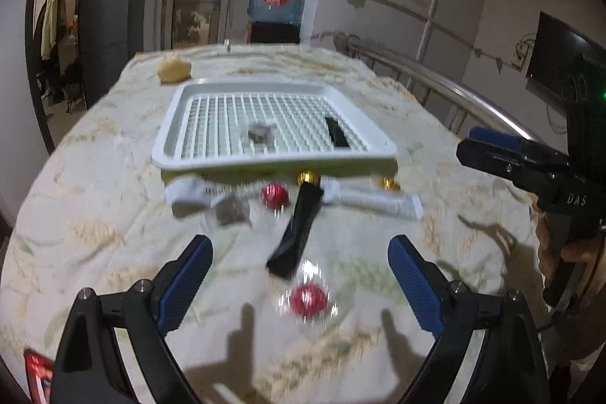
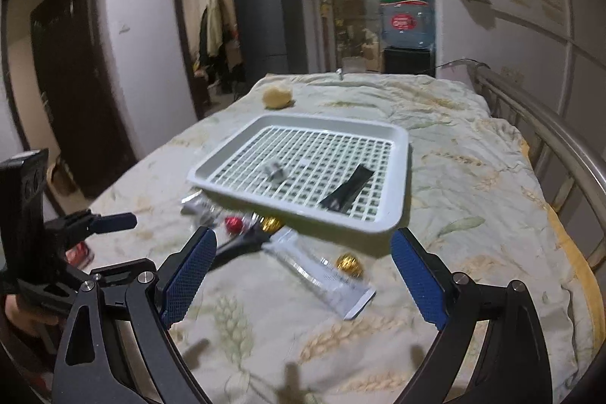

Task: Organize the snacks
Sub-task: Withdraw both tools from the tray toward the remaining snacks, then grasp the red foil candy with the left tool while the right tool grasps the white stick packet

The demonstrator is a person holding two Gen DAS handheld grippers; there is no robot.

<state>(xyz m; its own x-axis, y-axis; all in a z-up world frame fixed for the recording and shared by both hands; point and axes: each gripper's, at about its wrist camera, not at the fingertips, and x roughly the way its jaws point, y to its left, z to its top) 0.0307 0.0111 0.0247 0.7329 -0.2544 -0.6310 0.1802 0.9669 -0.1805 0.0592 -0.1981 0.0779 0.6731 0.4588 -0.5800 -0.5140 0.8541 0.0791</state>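
A white plastic tray (image 1: 378, 139) with a grid floor lies on a bed's quilt (image 1: 94, 177), cream fabric printed with wheat ears. Inside the tray are two snacks: a crumpled grey wrapper (image 1: 260, 133) and a flat black sachet (image 1: 336, 132). Just in front of the tray lie two foil balls in gold (image 2: 349, 264) (image 2: 271, 223), two in red (image 1: 307, 298) (image 1: 274, 195), a long black sachet (image 1: 295, 233), a long white packet (image 2: 325, 277), a second grey wrapper (image 1: 231, 211) and a crumpled white packet (image 1: 187, 194). Beyond the tray sits one round yellowish bun (image 1: 174, 70). The left tool (image 1: 299, 275) and the right tool (image 2: 303, 267) hang above the quilt, both spread and holding nothing.
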